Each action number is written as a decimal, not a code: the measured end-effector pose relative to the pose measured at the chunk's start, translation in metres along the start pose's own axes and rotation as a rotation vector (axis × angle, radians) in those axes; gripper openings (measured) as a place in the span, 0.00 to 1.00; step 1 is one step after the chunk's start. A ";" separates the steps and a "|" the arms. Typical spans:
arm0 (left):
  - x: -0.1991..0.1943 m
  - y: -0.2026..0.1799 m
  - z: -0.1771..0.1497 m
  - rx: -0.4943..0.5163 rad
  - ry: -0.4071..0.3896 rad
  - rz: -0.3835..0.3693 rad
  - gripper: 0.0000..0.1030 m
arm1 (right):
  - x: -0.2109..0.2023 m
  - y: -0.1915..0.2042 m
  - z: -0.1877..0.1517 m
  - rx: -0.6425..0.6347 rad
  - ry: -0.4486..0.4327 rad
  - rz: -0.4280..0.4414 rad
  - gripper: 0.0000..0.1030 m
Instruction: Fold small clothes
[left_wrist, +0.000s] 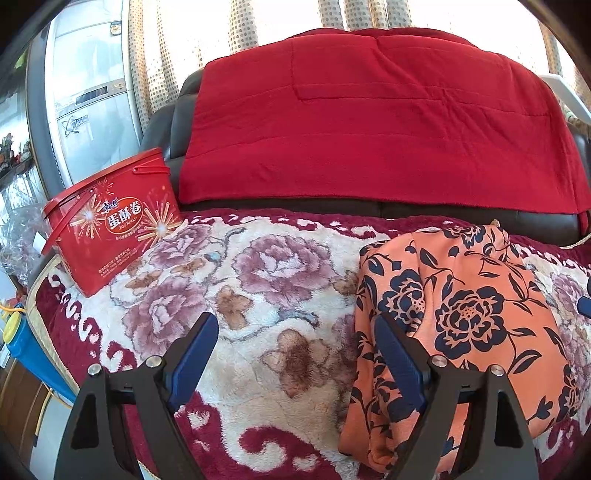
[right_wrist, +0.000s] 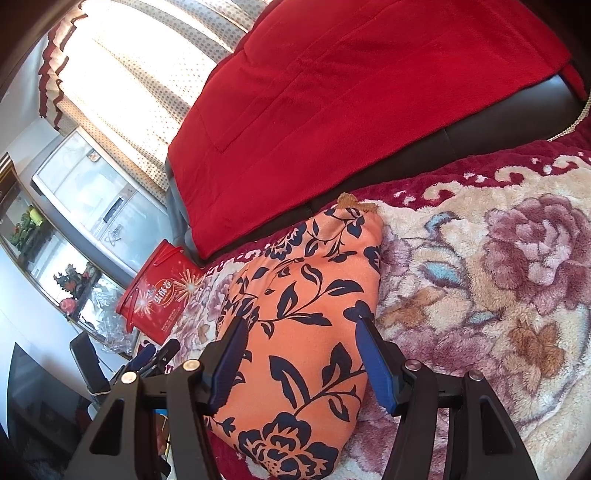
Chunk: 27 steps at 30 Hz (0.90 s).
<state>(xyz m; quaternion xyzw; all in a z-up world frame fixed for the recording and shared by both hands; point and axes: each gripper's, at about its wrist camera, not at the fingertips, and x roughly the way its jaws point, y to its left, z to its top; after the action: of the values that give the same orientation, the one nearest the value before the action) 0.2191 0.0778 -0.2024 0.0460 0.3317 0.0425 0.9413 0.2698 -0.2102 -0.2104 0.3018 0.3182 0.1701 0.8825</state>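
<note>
Both grippers spread, empty: left beside garment, right straddling it. Soft, light, slippery-looking; I'd pinch a folded edge.

Orange garment, navy floral print, folded, lying flat on plush floral blanket.

Two hand-held grippers, alike in build. Left gripper: matte black angular finger arms with triangular cut-outs, round silver screw heads at the pivots, flat deep-blue pads lining the inner faces. Right gripper: same black frame and silver screws, blue ribbed pads tapering to narrow tips.
</note>
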 end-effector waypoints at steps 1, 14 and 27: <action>0.000 0.000 0.000 0.002 -0.001 0.002 0.84 | 0.000 0.000 0.000 0.000 0.001 0.000 0.62; 0.000 -0.003 0.000 0.006 0.003 -0.003 0.84 | -0.001 -0.001 0.000 -0.004 0.008 -0.001 0.62; 0.000 -0.005 0.000 0.007 0.004 -0.006 0.84 | 0.000 -0.003 0.001 -0.004 0.014 0.001 0.62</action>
<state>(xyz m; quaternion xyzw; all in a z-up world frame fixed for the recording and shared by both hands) 0.2197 0.0732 -0.2027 0.0483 0.3340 0.0385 0.9405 0.2705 -0.2123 -0.2118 0.2989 0.3236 0.1734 0.8808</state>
